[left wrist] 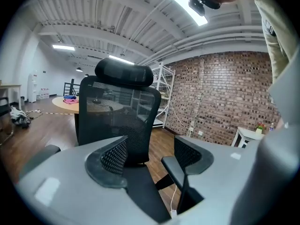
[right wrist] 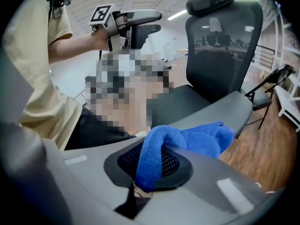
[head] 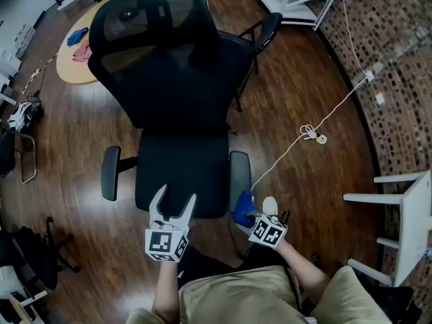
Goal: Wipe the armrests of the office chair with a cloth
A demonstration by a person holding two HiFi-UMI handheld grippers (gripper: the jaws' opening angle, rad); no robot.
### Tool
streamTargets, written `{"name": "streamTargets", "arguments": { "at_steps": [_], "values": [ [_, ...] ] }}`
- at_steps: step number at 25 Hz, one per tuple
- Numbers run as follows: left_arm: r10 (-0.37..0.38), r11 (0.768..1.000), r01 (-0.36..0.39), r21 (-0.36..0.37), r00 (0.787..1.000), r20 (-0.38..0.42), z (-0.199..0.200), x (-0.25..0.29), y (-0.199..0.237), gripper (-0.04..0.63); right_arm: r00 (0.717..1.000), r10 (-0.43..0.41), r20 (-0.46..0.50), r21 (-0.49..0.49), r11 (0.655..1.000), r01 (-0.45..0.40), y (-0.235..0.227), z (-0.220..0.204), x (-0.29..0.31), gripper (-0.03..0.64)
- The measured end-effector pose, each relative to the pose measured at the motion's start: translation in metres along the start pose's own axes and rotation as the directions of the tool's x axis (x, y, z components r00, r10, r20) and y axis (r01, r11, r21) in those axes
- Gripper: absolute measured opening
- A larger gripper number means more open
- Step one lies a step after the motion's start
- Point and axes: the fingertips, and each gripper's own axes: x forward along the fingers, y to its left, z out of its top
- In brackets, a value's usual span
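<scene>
Right tongs pinching the blue cloth, right at the near end of the armrest on the head view's right | left tongs spread wide, nothing between them, over the seat's front edge | office chair facing the person.

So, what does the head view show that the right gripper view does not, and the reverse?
Only the head view shows the chair's left armrest, the white cable on the floor and the round table. Only the right gripper view shows a ceiling light and, up close, the right gripper shut on the blue cloth at the near end of the right armrest. Both show the office chair, the cloth and the open, empty left gripper.
</scene>
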Motion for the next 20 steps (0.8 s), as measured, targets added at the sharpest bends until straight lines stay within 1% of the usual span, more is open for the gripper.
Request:
{"name": "streamTargets", "arguments": {
  "at_steps": [3,5,6,7,9,11,13,14,15,16,18,20],
  "values": [
    [0.007,1.000,-0.006,-0.005,1.000,0.007,0.002,-0.001,0.007,0.295,0.997,0.022,0.071,0.060,0.998,-0.027,-0.003,0.022,-0.004,0.020],
    [0.016,1.000,-0.016,-0.011,1.000,0.006,0.001,-0.004,0.015,0.295,0.990,0.017,0.143,0.074,0.997,-0.028,-0.020,0.047,-0.016,0.020],
    [0.022,1.000,-0.022,-0.016,1.000,0.006,0.001,-0.005,0.019,0.295,0.985,-0.002,0.175,0.073,0.997,-0.011,-0.034,0.061,-0.025,0.020],
    [0.029,0.999,-0.028,-0.021,1.000,0.007,0.001,-0.007,0.023,0.295,0.979,-0.035,0.200,0.070,0.997,0.021,-0.053,0.075,-0.035,0.020],
    [0.045,0.999,-0.044,-0.029,0.999,0.012,0.002,-0.012,0.031,0.293,0.965,-0.132,0.227,0.066,0.991,0.120,-0.103,0.102,-0.053,0.020],
    [0.061,0.998,-0.060,-0.034,0.998,0.019,0.004,-0.017,0.039,0.293,0.948,-0.228,0.224,0.055,0.974,0.221,-0.159,0.129,-0.063,0.020],
    [0.074,0.997,-0.073,-0.038,0.997,0.024,0.004,-0.020,0.044,0.293,0.942,-0.289,0.169,0.007,0.956,0.292,-0.207,0.149,-0.058,0.020],
    [0.079,0.996,-0.078,-0.041,0.997,0.025,0.004,-0.022,0.045,0.293,0.945,-0.302,0.122,-0.030,0.951,0.308,-0.225,0.153,-0.049,0.020],
    [0.083,0.996,-0.081,-0.044,0.996,0.026,0.003,-0.024,0.046,0.293,0.952,-0.300,0.067,-0.070,0.950,0.304,-0.237,0.154,-0.038,0.020],
    [0.086,0.995,-0.085,-0.048,0.996,0.028,0.003,-0.026,0.046,0.293,0.959,-0.282,0.007,-0.107,0.954,0.281,-0.244,0.152,-0.024,0.020],
    [0.092,0.995,-0.090,-0.054,0.995,0.027,0.005,-0.030,0.047,0.293,0.969,-0.224,-0.104,-0.156,0.966,0.206,-0.243,0.143,0.002,0.020],
    [0.094,0.994,-0.092,-0.056,0.995,0.025,0.005,-0.034,0.047,0.293,0.967,-0.173,-0.186,-0.171,0.975,0.142,-0.228,0.130,0.021,0.020]
  ]
}}
